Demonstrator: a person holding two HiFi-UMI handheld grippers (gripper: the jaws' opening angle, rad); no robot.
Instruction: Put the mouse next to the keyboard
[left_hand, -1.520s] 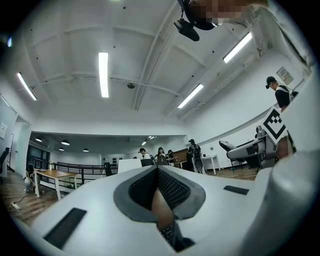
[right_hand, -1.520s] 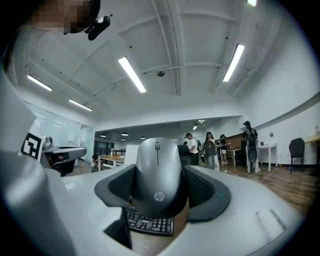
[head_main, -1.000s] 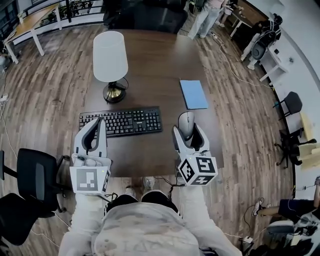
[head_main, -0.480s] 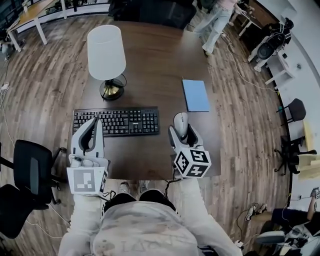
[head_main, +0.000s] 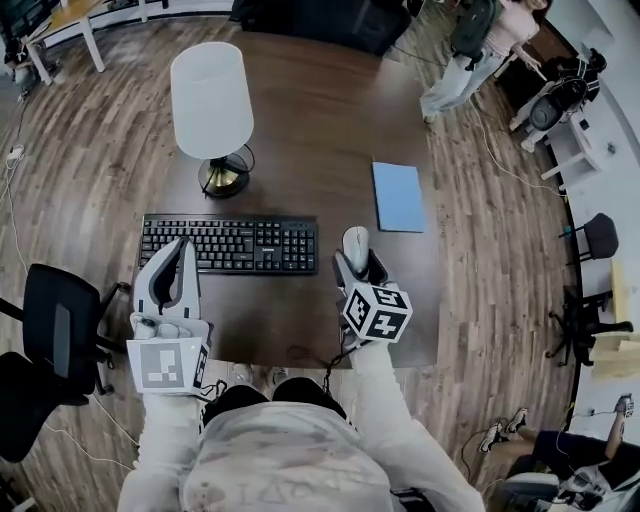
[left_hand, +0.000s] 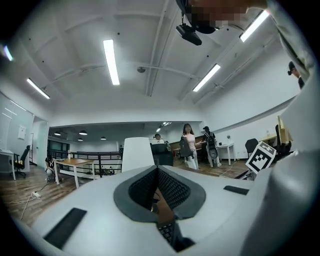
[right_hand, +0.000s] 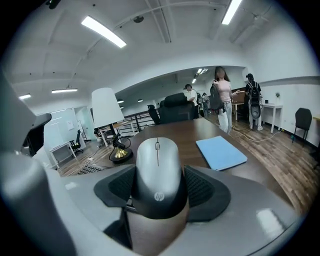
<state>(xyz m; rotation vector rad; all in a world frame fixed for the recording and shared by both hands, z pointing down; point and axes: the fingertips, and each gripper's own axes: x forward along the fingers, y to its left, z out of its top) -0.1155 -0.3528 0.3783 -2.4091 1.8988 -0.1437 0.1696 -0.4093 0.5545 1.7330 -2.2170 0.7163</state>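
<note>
Right of keyboard (head_main: 228, 244), mouse (head_main: 355, 241) in R tool (head_main: 357, 263); blue pad (head_main: 398, 196), lamp (head_main: 212, 90) beyond

"hp" logo on the grey mouse (right_hand: 157, 172), no other legible text

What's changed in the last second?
The right gripper, shut on the mouse, has carried it left, closer to the right end of the keyboard. The left gripper stays shut and empty; lamp and blue pad unmoved.

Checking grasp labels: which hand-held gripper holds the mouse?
The right hand-held gripper, jaws closed on the grey mouse; the left hand-held gripper has its jaws together, empty.
</note>
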